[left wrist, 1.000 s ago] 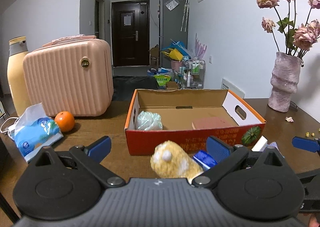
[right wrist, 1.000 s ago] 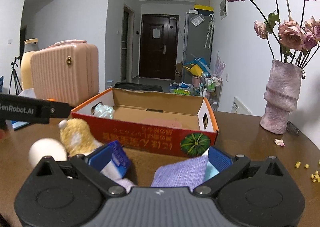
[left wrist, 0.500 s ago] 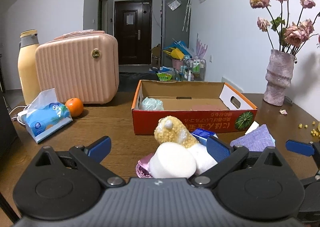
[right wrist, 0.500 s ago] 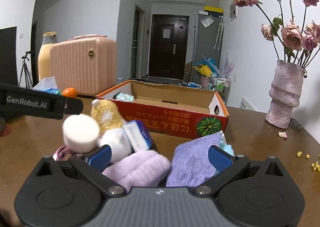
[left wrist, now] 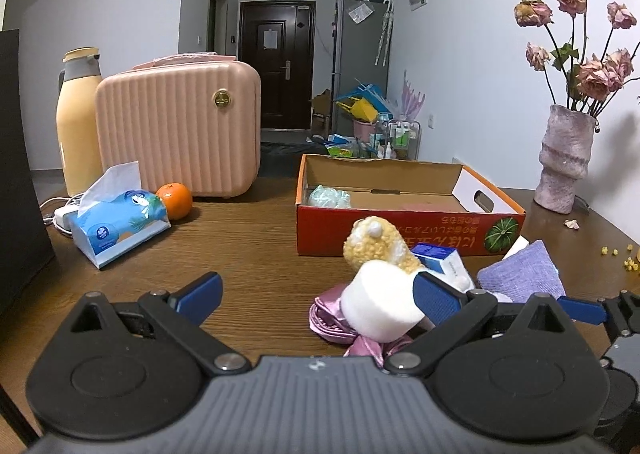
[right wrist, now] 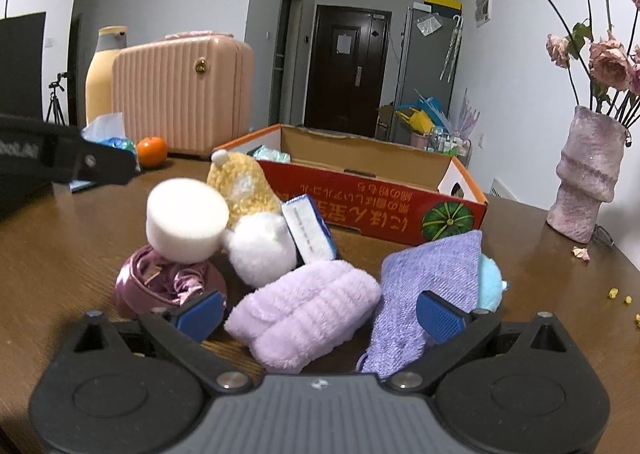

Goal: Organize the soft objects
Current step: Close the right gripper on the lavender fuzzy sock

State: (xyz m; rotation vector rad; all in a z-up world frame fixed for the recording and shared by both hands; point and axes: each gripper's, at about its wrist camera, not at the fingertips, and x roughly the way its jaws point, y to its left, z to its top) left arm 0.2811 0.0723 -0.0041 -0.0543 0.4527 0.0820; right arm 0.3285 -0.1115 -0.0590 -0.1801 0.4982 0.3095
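A pile of soft things lies on the wooden table before the red cardboard box (left wrist: 400,230) (right wrist: 384,213): a white sponge cylinder (right wrist: 186,219) (left wrist: 380,304), a yellow plush (right wrist: 244,185) (left wrist: 376,244), a white fluffy ball (right wrist: 260,250), a pink satin scrunchie (right wrist: 160,282) (left wrist: 332,318), a lilac fluffy roll (right wrist: 304,314), a purple cloth (right wrist: 432,286) (left wrist: 520,278), a light blue plush (right wrist: 490,286) and a blue-white pack (right wrist: 308,230) (left wrist: 438,258). My left gripper (left wrist: 316,296) is open, left of the pile. My right gripper (right wrist: 320,314) is open with the lilac roll between its jaws.
The box holds a pale green bundle (left wrist: 330,197). A pink case (left wrist: 180,129), a yellow flask (left wrist: 78,117), an orange (left wrist: 175,199) and a tissue pack (left wrist: 116,219) stand at the left. A vase of dried roses (left wrist: 564,161) stands at the right. A dark panel (left wrist: 20,173) is at the far left.
Both grippers have drawn back from the box. The whole pile has come into view, and the lilac roll now lies between my right gripper's jaws.
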